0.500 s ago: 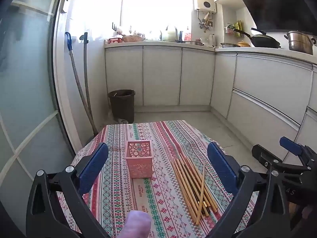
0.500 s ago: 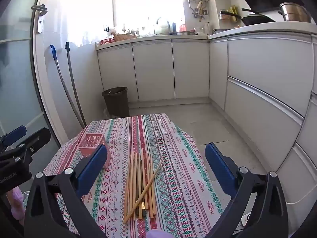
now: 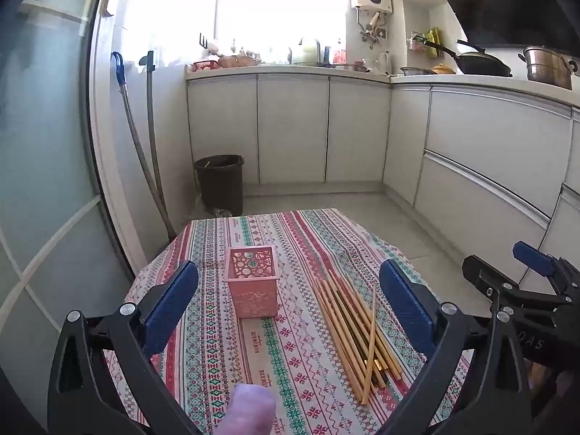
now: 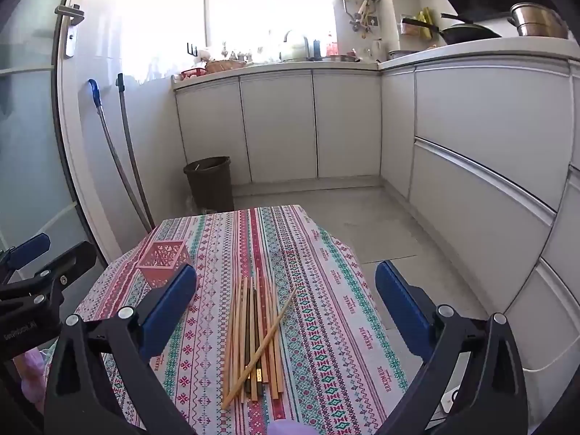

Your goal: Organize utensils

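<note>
A pile of several wooden chopsticks (image 3: 357, 330) lies on a patterned tablecloth (image 3: 297, 239), one crossed over the rest; it also shows in the right wrist view (image 4: 253, 333). A pink lattice basket (image 3: 252, 280) stands upright left of the pile, and it shows in the right wrist view (image 4: 163, 262). My left gripper (image 3: 288, 302) is open and empty, held above the cloth in front of the basket. My right gripper (image 4: 286, 306) is open and empty, held above the chopsticks. Each gripper shows at the edge of the other's view.
The small table ends close behind the basket. A dark bin (image 3: 220, 183) stands on the floor beyond it. White cabinets (image 3: 482, 166) run along the back and right. A glass door (image 3: 43, 166) and two leaning handles (image 3: 145, 152) are at the left.
Both grippers have shifted only slightly. The basket and chopsticks have not moved.
</note>
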